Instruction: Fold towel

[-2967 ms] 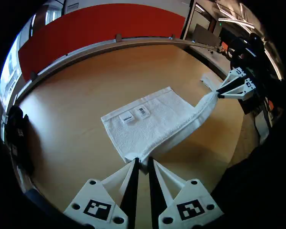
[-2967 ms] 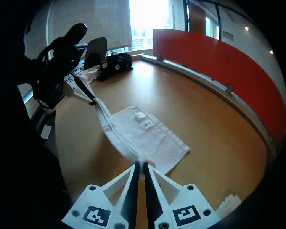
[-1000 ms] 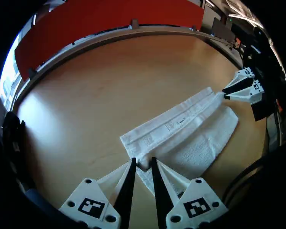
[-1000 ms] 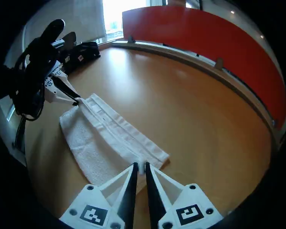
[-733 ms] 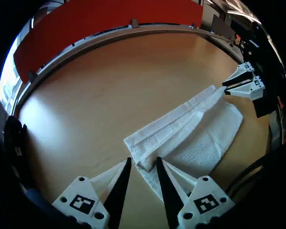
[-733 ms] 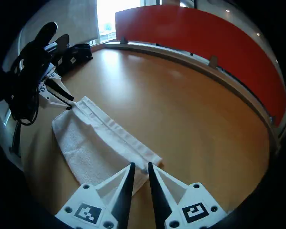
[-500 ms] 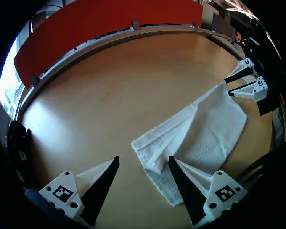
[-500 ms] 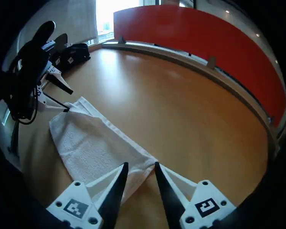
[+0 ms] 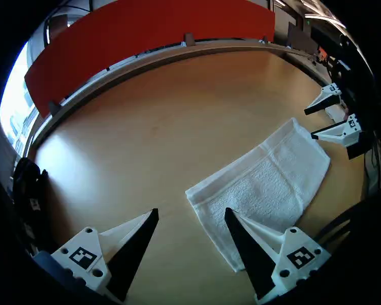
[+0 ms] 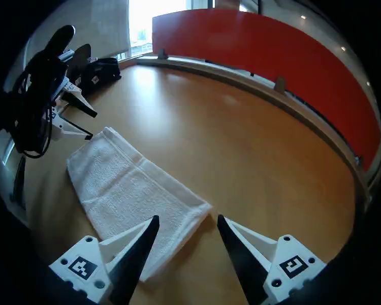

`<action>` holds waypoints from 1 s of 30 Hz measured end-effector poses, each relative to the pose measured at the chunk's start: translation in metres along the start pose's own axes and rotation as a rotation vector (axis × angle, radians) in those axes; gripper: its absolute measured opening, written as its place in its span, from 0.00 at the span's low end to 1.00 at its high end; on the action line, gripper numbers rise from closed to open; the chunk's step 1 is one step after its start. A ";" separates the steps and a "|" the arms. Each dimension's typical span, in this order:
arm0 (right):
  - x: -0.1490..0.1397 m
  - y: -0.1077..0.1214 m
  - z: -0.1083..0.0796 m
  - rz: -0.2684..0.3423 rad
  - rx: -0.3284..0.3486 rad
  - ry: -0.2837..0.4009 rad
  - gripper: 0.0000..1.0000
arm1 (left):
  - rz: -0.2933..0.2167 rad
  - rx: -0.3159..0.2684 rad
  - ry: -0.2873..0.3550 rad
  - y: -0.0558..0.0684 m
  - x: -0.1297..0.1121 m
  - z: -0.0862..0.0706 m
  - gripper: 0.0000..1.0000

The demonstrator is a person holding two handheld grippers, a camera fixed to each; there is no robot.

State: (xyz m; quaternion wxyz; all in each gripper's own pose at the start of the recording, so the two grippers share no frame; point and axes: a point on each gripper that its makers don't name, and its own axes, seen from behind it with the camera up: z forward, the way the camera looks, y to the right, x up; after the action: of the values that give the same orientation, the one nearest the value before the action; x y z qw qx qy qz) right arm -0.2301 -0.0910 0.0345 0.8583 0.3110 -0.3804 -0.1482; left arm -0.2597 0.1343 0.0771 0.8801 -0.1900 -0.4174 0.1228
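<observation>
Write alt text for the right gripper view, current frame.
A white towel, folded into a strip, lies flat on a wooden table. The right tongs are open at its near end, and the left tongs are open at its far end. A red panel runs along the table's far edge.

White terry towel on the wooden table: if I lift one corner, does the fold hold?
The white terry towel will probably flop: it lies limp in soft layers, so a lifted corner likely peels the top layer open. It looks light, and pushed across the smooth wooden table it would likely bunch rather than slide whole.
</observation>
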 end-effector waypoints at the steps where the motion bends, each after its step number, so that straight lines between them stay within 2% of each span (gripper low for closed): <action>1: 0.000 0.000 -0.001 0.001 -0.001 0.001 0.88 | -0.001 0.001 0.001 0.000 0.000 -0.001 0.97; 14: -0.010 -0.012 -0.017 0.002 0.010 0.005 0.88 | -0.020 -0.004 0.006 0.006 -0.011 -0.013 0.97; 30: -0.033 -0.032 -0.042 0.018 0.012 0.009 0.88 | -0.070 -0.009 0.007 0.028 -0.044 -0.035 0.97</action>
State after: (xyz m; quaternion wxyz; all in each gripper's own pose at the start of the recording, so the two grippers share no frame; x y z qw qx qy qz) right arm -0.2214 -0.0816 -0.0266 0.8593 0.3135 -0.3801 -0.1368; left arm -0.2611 0.1348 0.0139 0.8843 -0.1797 -0.4215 0.0892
